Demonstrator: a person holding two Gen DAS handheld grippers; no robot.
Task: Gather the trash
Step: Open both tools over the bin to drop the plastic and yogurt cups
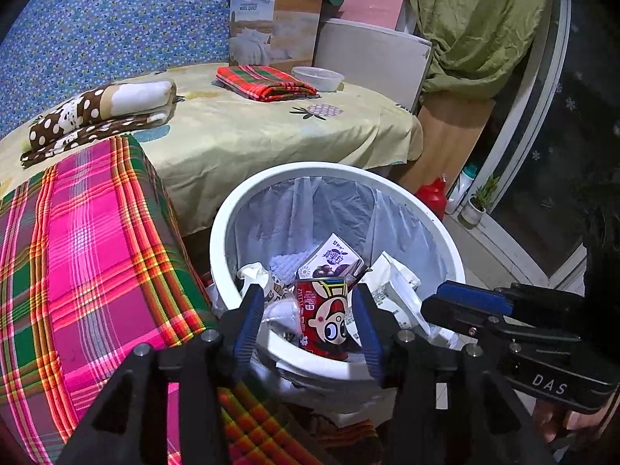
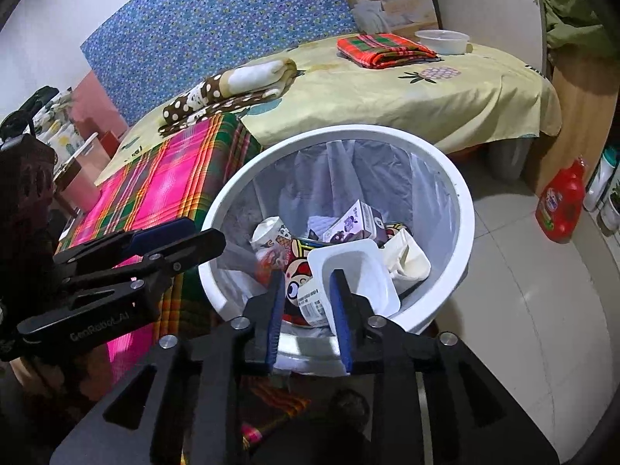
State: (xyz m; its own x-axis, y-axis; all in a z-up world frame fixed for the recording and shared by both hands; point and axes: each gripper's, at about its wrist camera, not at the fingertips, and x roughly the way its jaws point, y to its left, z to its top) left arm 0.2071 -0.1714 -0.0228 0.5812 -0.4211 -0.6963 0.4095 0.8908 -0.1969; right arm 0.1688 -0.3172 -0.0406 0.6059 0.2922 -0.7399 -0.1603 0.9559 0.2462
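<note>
A white bin (image 1: 333,168) (image 2: 348,131) lined with a clear bag stands beside the bed and holds several pieces of trash. My left gripper (image 1: 308,298) hangs over its near rim, open. A red cartoon can (image 1: 323,321) (image 2: 296,275) sits between the fingers with a gap on each side. My right gripper (image 2: 306,286) is also open over the near rim, and a white plastic tray (image 2: 356,263) lies just beyond its right finger. A purple milk carton (image 1: 333,259) (image 2: 356,224) lies deeper in the bin. Each gripper shows in the other's view: right gripper (image 1: 465,302), left gripper (image 2: 201,236).
A pink plaid blanket (image 1: 89,255) drapes over the bed edge left of the bin. On the yellow sheet (image 1: 252,131) lie a brown dotted blanket (image 1: 100,112), a folded red plaid cloth (image 1: 267,83) and a plastic bowl (image 1: 317,77). A red detergent bottle (image 2: 560,205) stands on the tiled floor to the right.
</note>
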